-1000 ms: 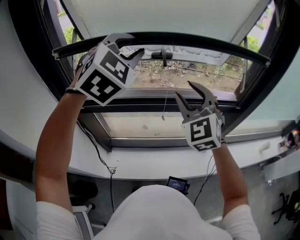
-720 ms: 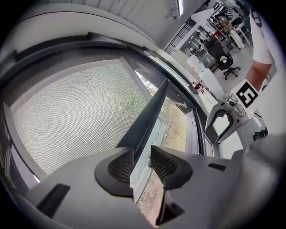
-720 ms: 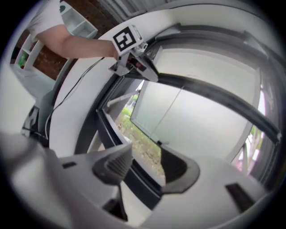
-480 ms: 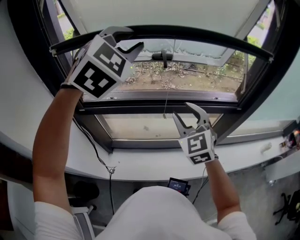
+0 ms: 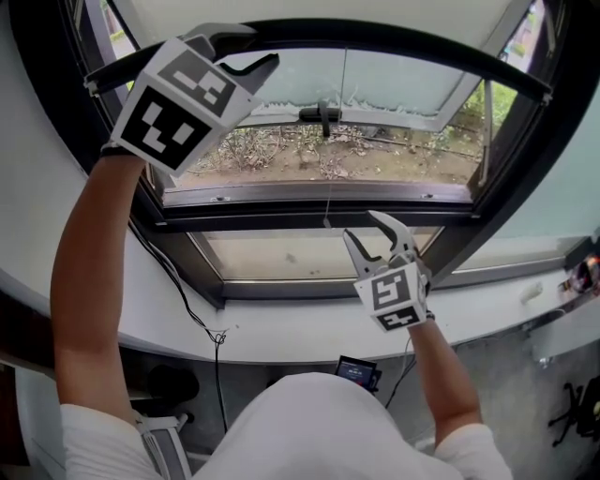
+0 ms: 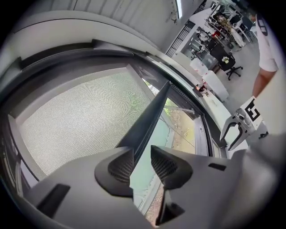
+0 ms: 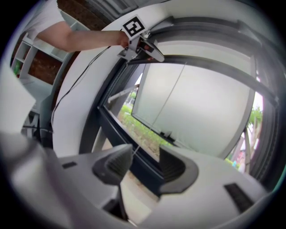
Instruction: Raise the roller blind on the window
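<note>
The pale roller blind point(image 5: 319, 14) ends in a curved black bottom bar point(image 5: 403, 42) across the top of the window. My left gripper point(image 5: 248, 52) is at the bar's left end, shut on it; in the left gripper view the bar point(image 6: 149, 114) runs in between the pads of that gripper point(image 6: 143, 163). A thin pull cord point(image 5: 336, 141) hangs down the middle of the pane. Lower, my right gripper point(image 5: 370, 230) stands open just right of the cord's end. In the right gripper view the cord point(image 7: 167, 105) passes close to the left finger point(image 7: 114, 165), with nothing gripped.
A black window handle point(image 5: 323, 114) sits on the pane's middle rail. The white sill point(image 5: 281, 328) curves below the dark frame. A black cable point(image 5: 183, 286) hangs over the sill at the left, and a small device point(image 5: 356, 368) lies beneath it. An office chair point(image 5: 577, 412) stands at the right.
My left gripper has risen with the bottom bar, uncovering more of the pane. My right gripper has dropped toward the sill and settled near the cord's end.
</note>
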Demonstrator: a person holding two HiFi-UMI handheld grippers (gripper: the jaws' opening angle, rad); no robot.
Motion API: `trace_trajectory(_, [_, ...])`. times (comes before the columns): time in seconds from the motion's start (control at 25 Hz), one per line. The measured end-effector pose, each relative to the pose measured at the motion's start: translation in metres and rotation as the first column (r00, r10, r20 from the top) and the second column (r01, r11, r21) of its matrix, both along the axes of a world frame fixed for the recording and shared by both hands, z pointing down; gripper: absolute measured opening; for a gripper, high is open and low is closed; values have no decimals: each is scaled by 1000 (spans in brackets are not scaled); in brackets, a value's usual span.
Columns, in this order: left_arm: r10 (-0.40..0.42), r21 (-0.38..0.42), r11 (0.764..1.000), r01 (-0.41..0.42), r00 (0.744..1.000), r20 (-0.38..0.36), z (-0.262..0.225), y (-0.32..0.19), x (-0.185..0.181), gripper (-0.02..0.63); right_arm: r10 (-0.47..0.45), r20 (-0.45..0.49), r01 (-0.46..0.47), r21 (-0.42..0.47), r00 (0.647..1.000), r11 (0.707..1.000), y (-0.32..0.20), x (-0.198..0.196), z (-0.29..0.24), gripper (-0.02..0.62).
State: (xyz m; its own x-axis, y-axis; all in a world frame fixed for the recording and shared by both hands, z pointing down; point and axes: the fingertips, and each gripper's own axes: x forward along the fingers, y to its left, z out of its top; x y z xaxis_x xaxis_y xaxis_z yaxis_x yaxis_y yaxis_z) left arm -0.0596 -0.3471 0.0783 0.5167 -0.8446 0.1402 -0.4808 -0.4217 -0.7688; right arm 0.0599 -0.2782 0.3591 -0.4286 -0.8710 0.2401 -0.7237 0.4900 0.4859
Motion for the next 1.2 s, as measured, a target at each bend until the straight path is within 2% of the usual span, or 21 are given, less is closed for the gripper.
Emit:
trace_trajectory(0.36, [11, -13, 1000, -11, 1000, -17, -9, -1, -1, 129, -27, -6, 27, 1, 1000, 1000, -1, -10, -1, 199])
trace_trajectory(0.72, [6, -1, 1000, -6, 1000, 6, -17, -2, -1, 129, -43, -10, 43, -3, 999, 999, -2, -17, 2, 199])
trace_trajectory(1.0, [-3, 35, 999, 2, 1000, 4, -41, 0, 0, 129, -45, -13, 45, -4, 999, 999, -4, -15, 3, 199])
trace_trajectory(1.2, [-3, 89, 996, 3, 1000, -4, -63, 1, 0, 129, -52, -15, 52, -2, 999, 999, -6, -20, -1, 199])
